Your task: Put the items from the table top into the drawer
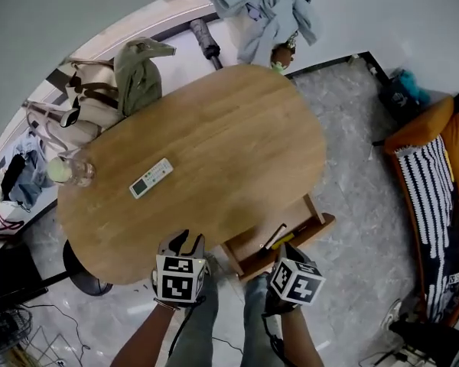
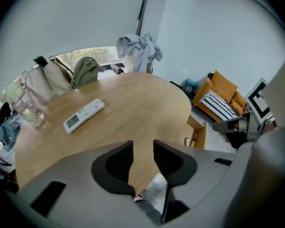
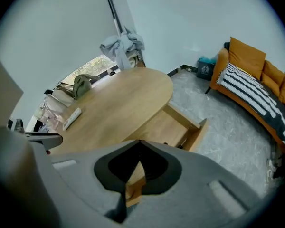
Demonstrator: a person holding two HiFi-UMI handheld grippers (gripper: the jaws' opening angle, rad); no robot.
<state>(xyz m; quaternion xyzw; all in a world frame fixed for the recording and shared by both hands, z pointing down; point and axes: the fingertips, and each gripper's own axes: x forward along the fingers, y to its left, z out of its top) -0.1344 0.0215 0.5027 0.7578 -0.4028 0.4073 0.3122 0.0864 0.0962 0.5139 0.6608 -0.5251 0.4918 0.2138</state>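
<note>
Left gripper: the left gripper (image 2: 142, 146) shows its dark fingers (image 2: 116, 163) spread, with only bench wood and floor in the gap; nothing is held
Right gripper: the right gripper (image 3: 139, 142) has its fingers (image 3: 156, 167) pressed together at the tips, pinching nothing
Head view only: both grippers show together here, the left gripper (image 1: 185, 241) over the near edge of the bench (image 1: 229, 144) and the right gripper (image 1: 289, 252) over the front of the drawer (image 1: 249, 247), each with its marker cube and a forearm behind it
Remote: the white remote (image 1: 151, 178) lies flat and askew on the left half of the bench, well apart from both grippers; it also shows in the left gripper view (image 2: 83, 115) and, small, in the right gripper view (image 3: 71, 118)
Drawer: pulled open under the bench's near right side; the head view shows a slim dark thing and a yellow bit inside, the left gripper view only its corner (image 2: 199, 129), the right gripper view a mostly bare wooden floor (image 3: 171, 127)
Bottle: a clear bottle (image 1: 70, 170) with something green stands at the bench's left edge, beyond the remote
Cross-sight: the left gripper view catches the right gripper's cube at its right edge; the right gripper view shows the orange sofa (image 3: 256, 84) most fully
Far end: clothes (image 1: 264, 10) hang beyond the bench
</note>
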